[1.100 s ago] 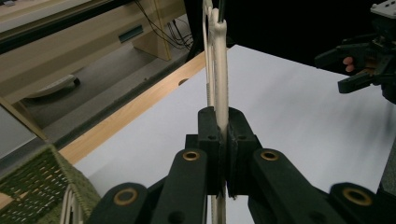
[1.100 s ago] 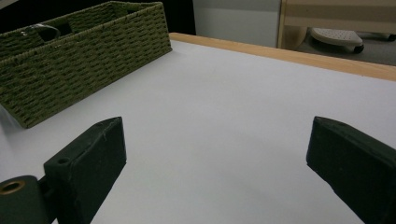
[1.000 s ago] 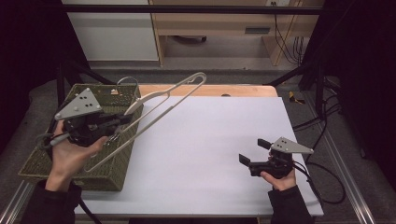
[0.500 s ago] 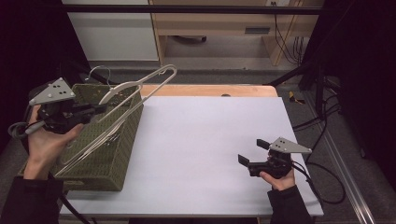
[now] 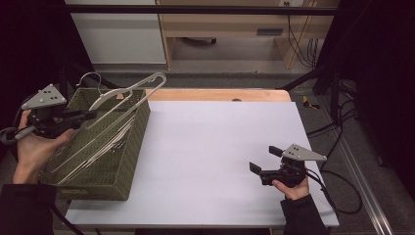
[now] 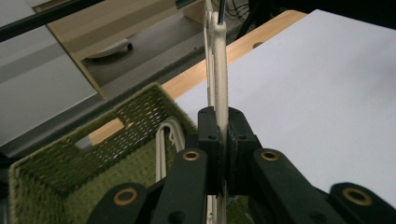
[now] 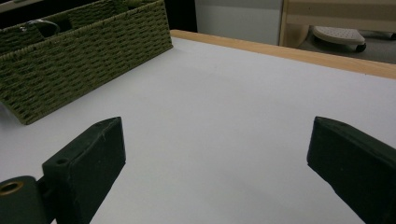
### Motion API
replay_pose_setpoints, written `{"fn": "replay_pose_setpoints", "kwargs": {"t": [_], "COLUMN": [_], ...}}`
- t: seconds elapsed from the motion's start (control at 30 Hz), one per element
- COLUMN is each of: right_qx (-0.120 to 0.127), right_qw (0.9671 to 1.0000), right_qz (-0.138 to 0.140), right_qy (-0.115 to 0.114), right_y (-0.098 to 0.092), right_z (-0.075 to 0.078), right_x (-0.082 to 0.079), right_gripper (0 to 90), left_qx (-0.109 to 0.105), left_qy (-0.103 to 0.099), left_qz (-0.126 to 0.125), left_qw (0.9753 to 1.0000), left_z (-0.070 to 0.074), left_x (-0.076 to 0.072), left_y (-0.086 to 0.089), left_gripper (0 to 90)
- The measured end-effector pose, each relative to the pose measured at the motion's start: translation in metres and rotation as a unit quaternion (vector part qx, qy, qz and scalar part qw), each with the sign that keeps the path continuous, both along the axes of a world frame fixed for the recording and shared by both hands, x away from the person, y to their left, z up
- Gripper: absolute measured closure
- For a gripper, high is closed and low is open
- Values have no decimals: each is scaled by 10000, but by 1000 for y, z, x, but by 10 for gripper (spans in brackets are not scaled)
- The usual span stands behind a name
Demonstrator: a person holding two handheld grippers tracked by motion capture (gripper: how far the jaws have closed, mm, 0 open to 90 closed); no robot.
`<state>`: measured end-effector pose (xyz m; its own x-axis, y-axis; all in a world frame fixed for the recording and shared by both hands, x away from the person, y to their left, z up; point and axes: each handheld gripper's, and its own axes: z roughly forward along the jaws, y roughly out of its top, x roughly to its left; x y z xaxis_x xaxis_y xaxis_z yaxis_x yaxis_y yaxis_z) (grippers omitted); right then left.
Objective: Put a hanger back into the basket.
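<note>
A pale wooden hanger (image 5: 129,90) with a wire hook hangs tilted over the green woven basket (image 5: 128,147) at the table's left edge. My left gripper (image 5: 88,115) is shut on the hanger's lower arm, above the basket's left side. In the left gripper view the hanger (image 6: 220,60) runs up between the jaws of my left gripper (image 6: 223,135), with the basket (image 6: 65,172) beneath. More pale hangers (image 5: 95,149) lie inside the basket. My right gripper (image 5: 261,165) rests open on the white tabletop at the front right, nothing between its fingers (image 7: 86,161).
The white tabletop (image 5: 215,147) stretches between basket and right gripper. A wooden strip (image 5: 220,95) edges the far side. Dark frame posts and cables (image 5: 337,127) stand at the right; a white cabinet (image 5: 117,29) and wooden shelf lie beyond the table.
My left gripper has carried the hanger leftward and back, from over the table's left part to above the basket. The basket has tipped and shifted slightly. The right gripper has stayed put.
</note>
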<state>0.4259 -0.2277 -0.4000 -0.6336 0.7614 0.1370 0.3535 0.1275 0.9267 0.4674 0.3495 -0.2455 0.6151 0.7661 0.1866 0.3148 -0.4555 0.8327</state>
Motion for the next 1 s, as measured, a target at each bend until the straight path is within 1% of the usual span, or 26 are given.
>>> {"fn": "replay_pose_setpoints", "kwargs": {"t": [0.03, 0.07, 0.1, 0.23, 0.37, 0.43, 0.6, 0.67, 0.7, 0.73, 0.77, 0.83, 0.9, 0.97, 1.0], "right_qx": [2, 2, 3, -39, -30, -26, -30, -52, -60, -60, -81, -80, -76, -70, -70], "right_qw": [10000, 10000, 10000, 10000, 10000, 10000, 10000, 10000, 10000, 10000, 10000, 10000, 10000, 10000, 10000], "right_qz": [-3, -3, -9, 5, -10, -1, -11, 3, 20, 20, 37, 39, 37, 40, 40], "right_qy": [3, 3, 11, 17, 42, 40, 41, 35, 33, 33, 31, 31, 28, 24, 24], "right_y": [0, 0, 0, 0, 1, 1, 1, 1, 1, 1, 1, 1, 1, 1, 1], "right_z": [0, 0, 0, -1, -1, -1, -1, -2, -2, -2, -2, -2, -2, -2, -2], "right_x": [0, 0, 0, 0, 1, 0, 0, 1, 1, 1, 1, 1, 1, 1, 1], "right_gripper": [49, 49, 49, 49, 48, 48, 49, 49, 49, 49, 49, 50, 50, 50, 50], "left_qx": [-28, -28, 3, -5, 80, 74, 189, 244, 335, 335, 336, 373, 363, 465, 581], "left_qy": [-5, -5, 10, 4, 16, 6, 95, 138, 159, 159, 184, 191, 139, 129, 135], "left_qz": [105, 105, 122, 243, 317, 371, 481, 512, 528, 528, 535, 539, 501, 475, 464], "left_qw": [9999, 9999, 9999, 9997, 9995, 9993, 9986, 9983, 9979, 9979, 9978, 9977, 9980, 9977, 9971], "left_z": [-4, -4, -6, -11, -17, -21, -33, -39, -44, -44, -49, -52, -56, -58, -59], "left_x": [2, 2, 3, 4, 5, 6, 10, 11, 12, 12, 13, 13, 13, 14, 14], "left_y": [6, 6, 10, 20, 28, 31, 40, 42, 44, 44, 45, 46, 46, 43, 42], "left_gripper": [865, 865, 865, 865, 865, 865, 865, 865, 865, 865, 865, 865, 865, 865, 865]}}
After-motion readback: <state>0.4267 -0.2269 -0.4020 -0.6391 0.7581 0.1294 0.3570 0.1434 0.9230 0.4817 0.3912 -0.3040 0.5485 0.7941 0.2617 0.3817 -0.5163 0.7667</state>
